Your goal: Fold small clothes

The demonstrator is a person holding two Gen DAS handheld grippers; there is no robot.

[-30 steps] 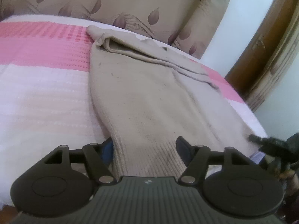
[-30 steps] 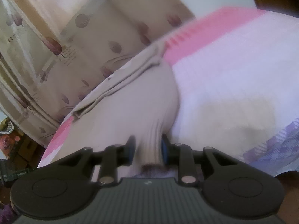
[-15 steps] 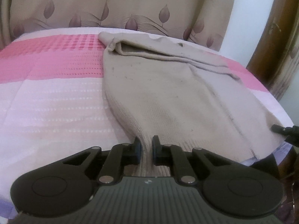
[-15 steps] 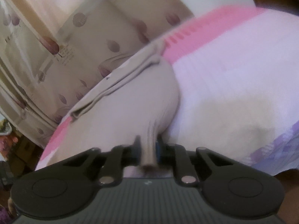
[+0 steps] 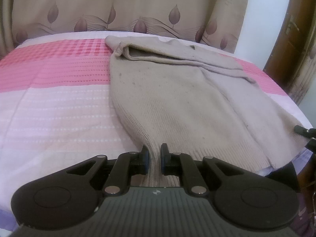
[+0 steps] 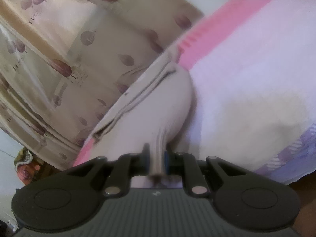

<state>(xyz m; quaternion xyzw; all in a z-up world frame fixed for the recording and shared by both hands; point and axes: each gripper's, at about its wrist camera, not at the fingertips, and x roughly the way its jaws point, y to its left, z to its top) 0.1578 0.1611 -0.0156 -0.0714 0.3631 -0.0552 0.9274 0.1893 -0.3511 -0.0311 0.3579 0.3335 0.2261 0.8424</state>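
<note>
A beige knitted sweater lies flat on the bed, its sleeves folded across the far end. My left gripper is shut on the ribbed hem at the sweater's near left corner. My right gripper is shut on another bunched part of the sweater's hem and lifts it into a ridge. The right gripper's tip shows at the right edge of the left wrist view, at the sweater's near right corner.
The bed has a pink and white striped cover. A beige curtain with leaf print hangs behind the bed. A brown wooden door stands at the right. The bed's right edge drops off beside the sweater.
My left gripper went from open around the hem to shut on it, and drew back and levelled out. My right gripper stayed shut on the hem and lifted it slightly.
</note>
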